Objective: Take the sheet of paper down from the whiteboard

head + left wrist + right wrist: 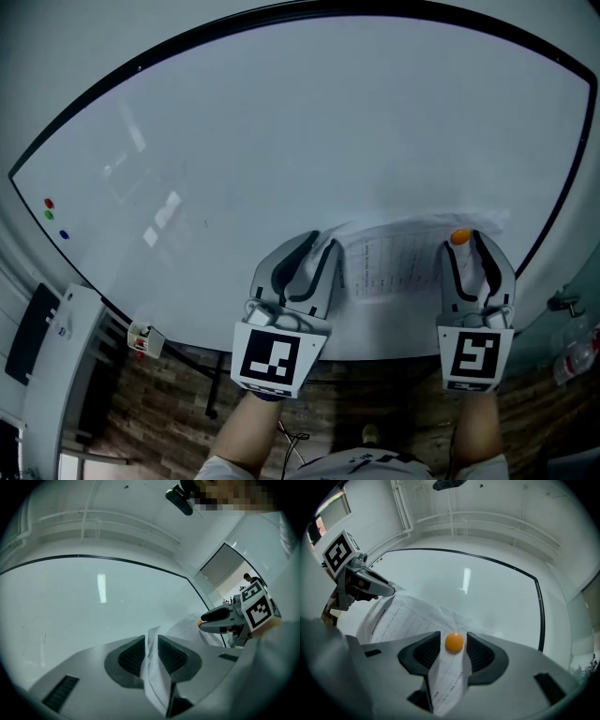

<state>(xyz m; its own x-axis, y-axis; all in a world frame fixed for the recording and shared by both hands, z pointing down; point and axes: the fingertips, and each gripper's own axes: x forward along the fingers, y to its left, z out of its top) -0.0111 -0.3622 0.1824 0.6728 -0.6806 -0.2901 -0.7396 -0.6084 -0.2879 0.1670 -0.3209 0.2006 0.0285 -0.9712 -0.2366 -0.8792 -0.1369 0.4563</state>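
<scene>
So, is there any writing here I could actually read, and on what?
On the sheet of paper: printed rows and a heading, too small and blurred to read.
On the whiteboard: no writing.
On the left gripper and right gripper cubes: black-and-white square patterns, no words.

Whiteboard (281,141) fills the view, black-framed. The sheet of paper (394,262) lies against its lower part, between my two grippers. My left gripper (319,253) has the sheet's left edge between its jaws. My right gripper (463,247) stands at the right edge, jaws either side of an orange magnet (460,237). Red, green and blue magnets (49,215) sit at the board's far left.
</scene>
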